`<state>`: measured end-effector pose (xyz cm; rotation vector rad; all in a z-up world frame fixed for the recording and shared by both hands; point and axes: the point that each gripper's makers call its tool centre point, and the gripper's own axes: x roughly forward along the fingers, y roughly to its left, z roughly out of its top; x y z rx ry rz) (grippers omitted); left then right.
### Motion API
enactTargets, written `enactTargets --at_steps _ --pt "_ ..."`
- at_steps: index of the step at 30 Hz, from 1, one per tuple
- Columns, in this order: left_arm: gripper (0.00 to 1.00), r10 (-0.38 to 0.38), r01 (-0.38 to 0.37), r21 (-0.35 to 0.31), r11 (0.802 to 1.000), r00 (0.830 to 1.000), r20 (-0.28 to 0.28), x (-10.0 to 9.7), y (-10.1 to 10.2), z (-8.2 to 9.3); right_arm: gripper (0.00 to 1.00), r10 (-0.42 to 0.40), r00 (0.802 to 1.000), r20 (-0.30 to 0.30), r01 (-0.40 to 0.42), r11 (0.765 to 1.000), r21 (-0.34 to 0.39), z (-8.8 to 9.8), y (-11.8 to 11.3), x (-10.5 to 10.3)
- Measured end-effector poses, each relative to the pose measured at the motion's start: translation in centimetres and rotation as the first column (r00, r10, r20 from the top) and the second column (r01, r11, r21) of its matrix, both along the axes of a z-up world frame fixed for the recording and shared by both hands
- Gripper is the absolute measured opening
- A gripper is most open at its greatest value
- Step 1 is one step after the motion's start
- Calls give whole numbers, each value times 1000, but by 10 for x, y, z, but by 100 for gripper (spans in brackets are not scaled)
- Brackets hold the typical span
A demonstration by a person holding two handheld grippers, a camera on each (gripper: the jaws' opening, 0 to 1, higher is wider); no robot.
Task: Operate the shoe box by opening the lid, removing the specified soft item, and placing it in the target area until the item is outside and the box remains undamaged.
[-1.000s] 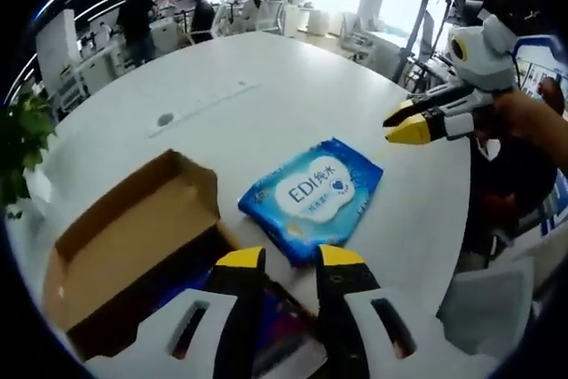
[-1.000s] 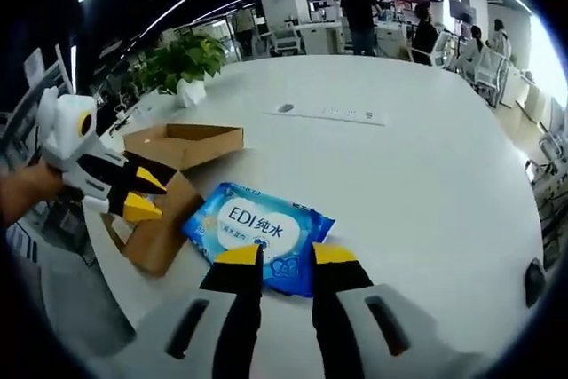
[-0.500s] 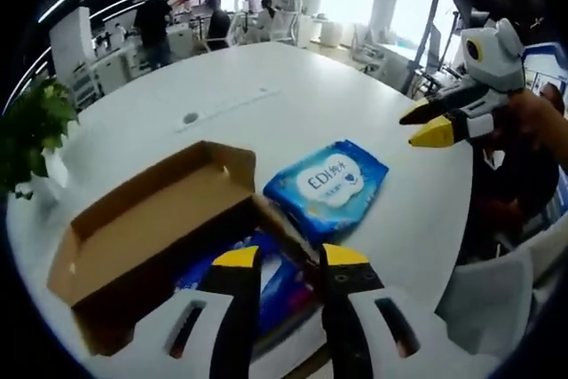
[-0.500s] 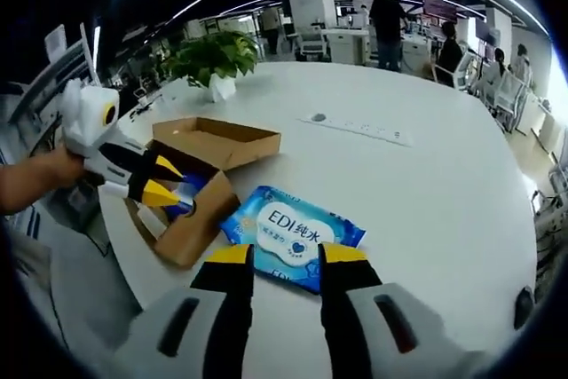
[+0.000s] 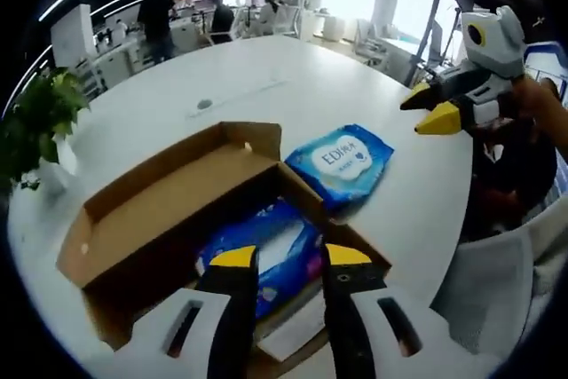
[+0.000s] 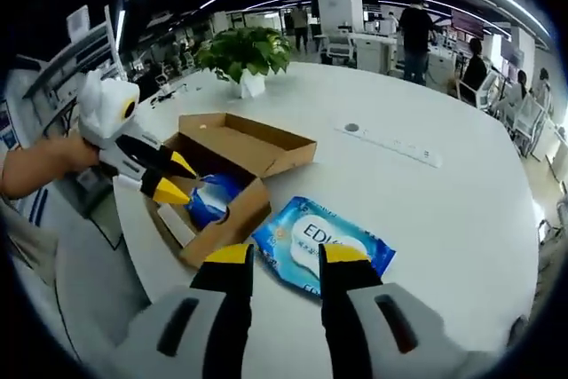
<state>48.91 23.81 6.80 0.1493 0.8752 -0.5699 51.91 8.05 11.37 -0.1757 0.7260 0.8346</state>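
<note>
The blue wipes pack [image 6: 321, 243] lies flat on the white table [image 6: 444, 210] just beside the open shoe box [image 6: 232, 153], long axis slanting away from it. Both grippers [image 5: 282, 259] [image 6: 286, 256] hover with jaws narrowly parted, empty.

Left tongs [image 5: 282, 259]: two black jaws, yellow caps at tips, rising from pale grey-white moulded shell; slot-shaped cut-out in shell at each jaw base. Same tool in right gripper view [image 6: 169, 179]: white rounded body with yellow ring marking, black jaws tapering to yellow wedge tips, bare hand [image 6: 55, 159] behind it.

Right tongs [image 6: 280, 256]: matching build, black jaws, yellow caps, grey shell, dark slots. In left gripper view [image 5: 439, 108]: white housing, yellow-ringed dark circle, black-and-white jaws, yellow tips; hand [image 5: 543, 114] gripping, dark clothing beneath.
</note>
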Motion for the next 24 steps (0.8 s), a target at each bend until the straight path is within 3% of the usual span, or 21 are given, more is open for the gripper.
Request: enactTargets --at_steps 12,24 --pt "26 -21 22 25 999 999 -36 -6 21 -9 22 87 996 7 -87 996 -2 -2 41 -7" --pt "27 -115 117 47 992 992 -50 -6 34 -18 18 177 984 7 -177 984 -34 -13 83 -13"
